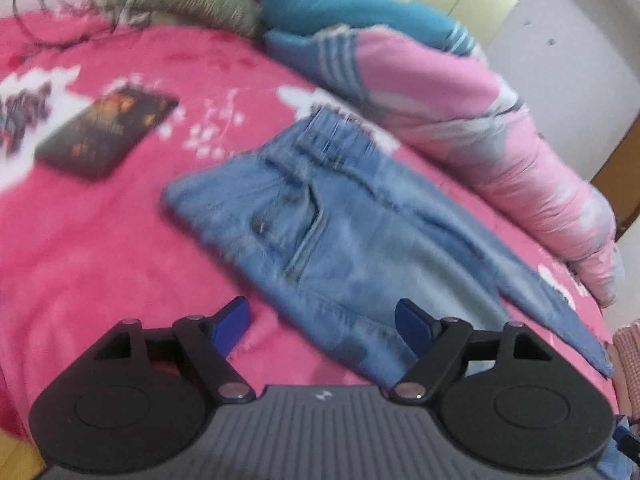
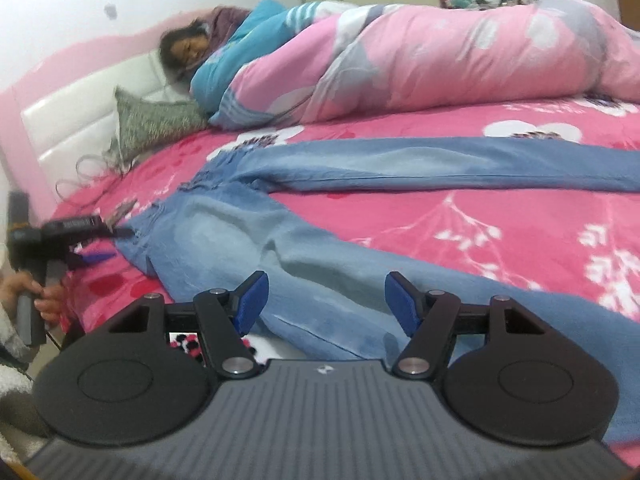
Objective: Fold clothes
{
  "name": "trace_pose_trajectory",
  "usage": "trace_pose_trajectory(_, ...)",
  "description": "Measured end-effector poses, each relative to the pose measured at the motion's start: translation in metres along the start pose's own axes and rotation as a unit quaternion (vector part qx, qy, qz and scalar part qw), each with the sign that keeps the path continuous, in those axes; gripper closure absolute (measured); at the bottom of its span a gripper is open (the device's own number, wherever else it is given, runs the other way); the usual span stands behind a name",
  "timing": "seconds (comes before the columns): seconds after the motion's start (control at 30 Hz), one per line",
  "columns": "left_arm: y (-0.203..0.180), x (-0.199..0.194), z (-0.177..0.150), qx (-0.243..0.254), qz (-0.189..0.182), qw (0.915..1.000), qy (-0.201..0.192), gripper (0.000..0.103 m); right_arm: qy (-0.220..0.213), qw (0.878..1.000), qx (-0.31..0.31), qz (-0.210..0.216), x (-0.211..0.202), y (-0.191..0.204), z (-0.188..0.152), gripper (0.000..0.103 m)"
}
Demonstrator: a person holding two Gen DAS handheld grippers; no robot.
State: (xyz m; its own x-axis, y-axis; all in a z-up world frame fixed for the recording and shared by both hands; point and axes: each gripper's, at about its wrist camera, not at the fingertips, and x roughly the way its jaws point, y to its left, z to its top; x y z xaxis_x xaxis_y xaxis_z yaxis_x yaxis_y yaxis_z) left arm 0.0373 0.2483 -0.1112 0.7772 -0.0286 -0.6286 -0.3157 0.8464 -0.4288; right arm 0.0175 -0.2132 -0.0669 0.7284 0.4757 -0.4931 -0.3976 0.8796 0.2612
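A: Where are the jeans (image 2: 320,216) right now?

B: Spread out on the bed (image 2: 460,224), on the pink flowered blanket. In the right wrist view the waistband lies toward the headboard (image 2: 80,112) and the two legs run apart, one stretching off to the right, the other coming down toward the camera.

A: And the right gripper (image 2: 324,302)?

B: Released, its blue pads apart, nothing pinched. It hovers over the near leg; the denim shows in the gap between the fingers, but whether the pads touch it I cannot tell.

A: The left gripper (image 1: 322,326)?

B: Also released and empty. From its own camera the blue pads stand wide, one over the pink blanket, the other over the edge of the denim. In the right wrist view it shows at the far left, held in a hand (image 2: 44,296), its tips just beside the waistband end of the jeans.

A: What else is on the bed?

B: A dark book (image 1: 106,132) lying flat, well apart from the jeans. A grey-green pillow (image 2: 156,124) against the headboard with loops of thin cable (image 1: 52,8) near it. Along the far side a person lies under a pink and blue quilt (image 2: 440,60), just beside the far leg of the jeans
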Motion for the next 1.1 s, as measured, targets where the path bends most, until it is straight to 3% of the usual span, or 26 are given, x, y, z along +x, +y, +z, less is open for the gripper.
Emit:
trace_pose_trajectory(0.13,-0.005,0.003,0.000,-0.026,0.023,0.9994,-0.004,0.028,-0.032,0.999,0.027,-0.003,-0.032,-0.025,-0.011,0.039)
trace_pose_trajectory(0.3,0.000,-0.002,0.001,-0.063,0.043,0.9971,0.003,0.045,-0.067,0.996,0.060,-0.024,-0.072,-0.059,-0.024,0.039)
trace_pose_trajectory(0.53,0.013,-0.008,0.007,-0.114,0.040,0.9922,0.030,0.048,-0.110,0.985,0.132,-0.033,-0.100,-0.099,-0.048,0.038)
trace_pose_trajectory(0.67,0.010,0.011,0.012,-0.106,0.069,0.9916,0.027,0.048,-0.117,0.982,0.149,-0.021,-0.101,-0.106,-0.054,0.038)
trace_pose_trajectory(0.77,0.006,0.022,0.012,-0.101,0.091,0.9907,0.003,0.049,-0.126,0.982,0.143,-0.016,-0.107,-0.103,-0.057,0.038)
trace_pose_trajectory(0.87,0.006,0.024,0.012,-0.101,0.106,0.9889,-0.023,0.077,-0.130,0.981,0.145,-0.017,-0.113,-0.101,-0.059,0.038)
trace_pose_trajectory(0.93,0.009,0.023,0.012,-0.111,0.101,0.9882,-0.033,0.084,-0.129,0.981,0.144,-0.023,-0.116,-0.100,-0.059,0.038)
trace_pose_trajectory(0.97,0.009,0.021,0.014,-0.111,0.099,0.9881,-0.039,0.099,-0.128,0.981,0.144,-0.026,-0.117,-0.099,-0.060,0.038)
trace_pose_trajectory(1.1,0.007,-0.003,0.030,-0.092,0.078,0.9911,-0.057,0.099,-0.127,0.982,0.138,-0.037,-0.121,-0.094,-0.058,0.038)
